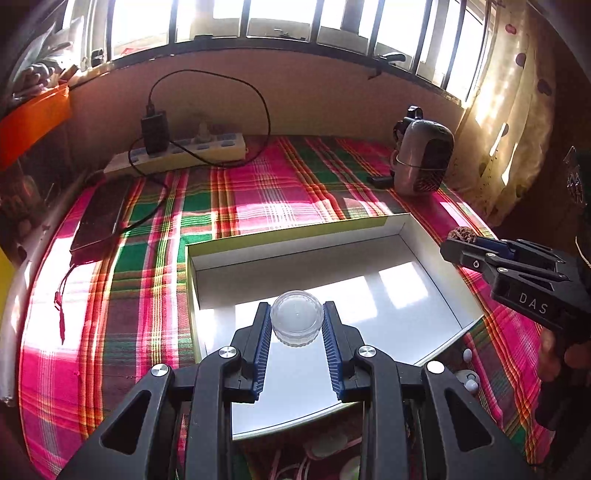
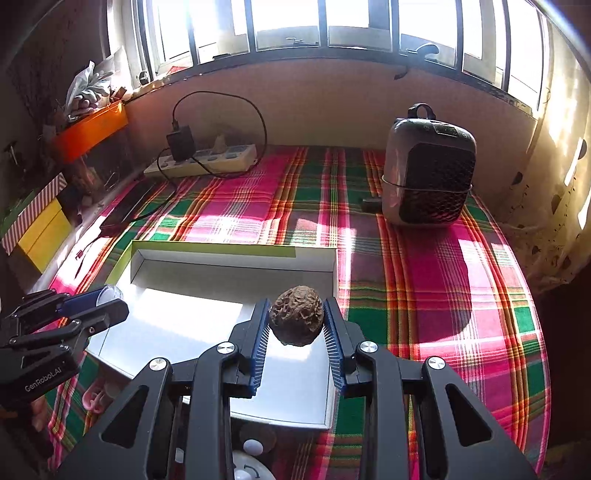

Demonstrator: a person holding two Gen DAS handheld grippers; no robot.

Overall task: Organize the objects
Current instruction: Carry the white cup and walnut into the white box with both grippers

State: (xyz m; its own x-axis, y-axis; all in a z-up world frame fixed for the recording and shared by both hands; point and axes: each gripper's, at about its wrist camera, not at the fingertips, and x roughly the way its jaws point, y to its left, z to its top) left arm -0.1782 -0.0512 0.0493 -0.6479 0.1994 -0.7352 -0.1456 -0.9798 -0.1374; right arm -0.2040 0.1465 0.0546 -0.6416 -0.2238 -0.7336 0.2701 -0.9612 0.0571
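Closest to me, my left tongs are clamped partway closed on a small clear round jar, its pale lid facing up between the blue pads, and my right tongs are pinched nearly shut on a wrinkled brown walnut-like nut, gripped across its middle so it cannot roll out. I hold both things off the surface, the tongs angled downward, because I judge the next thing is to set them down inside the shallow white box that lies open just beyond and below both tips. The jar hangs over the near left part of the box floor; the nut hangs over its near right part, close to the right wall. In the left view my right tongs show at the right edge, out past the box's right rim; in the right view my left tongs show low at the left. Under my hands, at the near edge, some small white and pink items lie blurred and I cannot name them. The box sits on a plaid cloth of pink, green and red spread over the bench. Farther off, a dark phone lies at the left on its cable, a power strip rests by the wall, a small grey heater stands at the right, and barred windows throw sun across it all.
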